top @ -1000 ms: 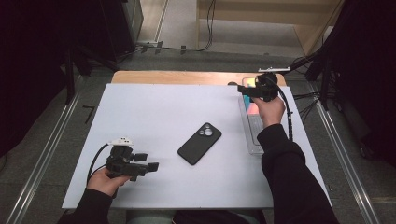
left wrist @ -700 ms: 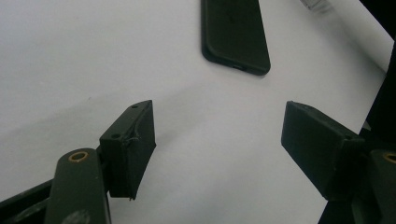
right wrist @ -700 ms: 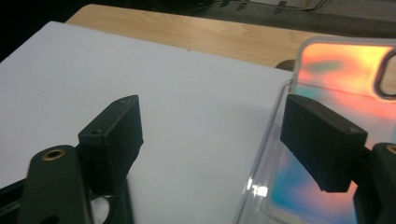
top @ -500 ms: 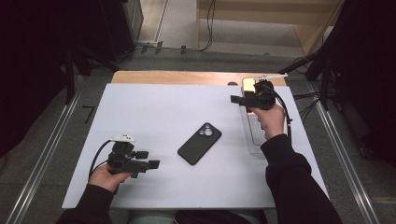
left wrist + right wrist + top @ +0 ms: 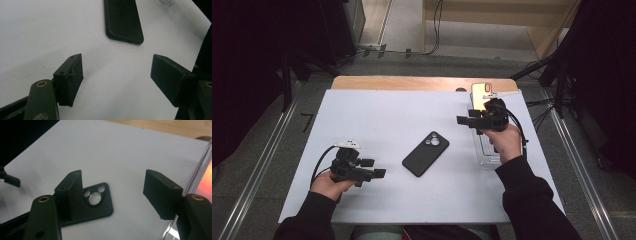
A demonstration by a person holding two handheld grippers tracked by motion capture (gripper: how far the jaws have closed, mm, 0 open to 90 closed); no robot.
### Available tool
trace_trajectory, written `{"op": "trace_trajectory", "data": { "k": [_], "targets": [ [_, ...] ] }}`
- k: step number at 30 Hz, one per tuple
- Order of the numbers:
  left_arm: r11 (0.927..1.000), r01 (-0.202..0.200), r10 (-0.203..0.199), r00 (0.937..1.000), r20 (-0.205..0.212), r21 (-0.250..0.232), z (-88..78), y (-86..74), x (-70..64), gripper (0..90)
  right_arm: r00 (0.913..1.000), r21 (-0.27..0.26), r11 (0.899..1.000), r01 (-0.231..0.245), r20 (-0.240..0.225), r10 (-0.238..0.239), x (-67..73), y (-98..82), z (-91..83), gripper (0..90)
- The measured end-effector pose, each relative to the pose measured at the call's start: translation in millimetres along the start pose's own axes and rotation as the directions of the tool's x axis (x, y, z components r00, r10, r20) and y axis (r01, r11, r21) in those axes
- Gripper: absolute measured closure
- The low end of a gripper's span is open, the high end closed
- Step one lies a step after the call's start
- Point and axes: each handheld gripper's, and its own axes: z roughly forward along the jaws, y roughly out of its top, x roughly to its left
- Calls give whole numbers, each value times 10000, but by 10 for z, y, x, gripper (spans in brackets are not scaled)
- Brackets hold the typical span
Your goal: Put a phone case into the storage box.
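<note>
Lying diagonally, camera end up-right, the phone case (image 5: 425, 153) sits between two spread, empty grippers

A white worktop (image 5: 377, 120) stands on grey floor (image 5: 267, 165); cables (image 5: 412, 50) trail behind, and dark, perhaps curtained, sides close in.

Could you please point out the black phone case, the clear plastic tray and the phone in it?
Black phone case (image 5: 425, 154), high view, middle of its back.
Clear plastic tray (image 5: 488, 159), high view, near end.
Phone with bright screen (image 5: 481, 93), high view, upper part.
</note>
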Motion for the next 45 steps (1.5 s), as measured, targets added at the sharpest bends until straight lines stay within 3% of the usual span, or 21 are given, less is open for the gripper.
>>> {"op": "trace_trajectory", "data": {
  "k": [5, 12, 26, 29, 33, 37, 45],
  "targets": [
    [9999, -140, 140, 9999, 54, 21, 29, 49, 3, 262, 9998, 603, 9982, -46, -195, 58, 52, -125, -15, 302],
    [9997, -261, 260, 9995, 200, 44, 84, 116, -2, 262, 9979, 900, 9954, 315, -592, -262, 159, -295, -52, 302],
    [9993, -360, 357, 9988, 343, 91, 119, 154, -25, 262, 9897, 804, 9935, 812, -1247, -708, 310, -587, -211, 301],
    [9985, -533, 530, 9982, 267, 99, 119, 152, -43, 262, 9867, 845, 9922, 912, -1421, -786, 347, -636, -253, 301],
    [9980, -596, 586, 9971, 478, 200, 128, 153, -56, 262, 9814, 994, 9873, 1237, -1597, -1069, 400, -727, -274, 301],
    [9980, -626, 621, 9965, 561, 71, 114, 156, -60, 262, 9762, 1063, 9831, 1491, -1743, -1292, 425, -816, -280, 288],
    [9974, -668, 686, 9951, 718, -270, 84, 159, -103, 265, 9738, 1459, 9763, 1596, -1853, -1315, 440, -965, -283, 286]
  ]
}}
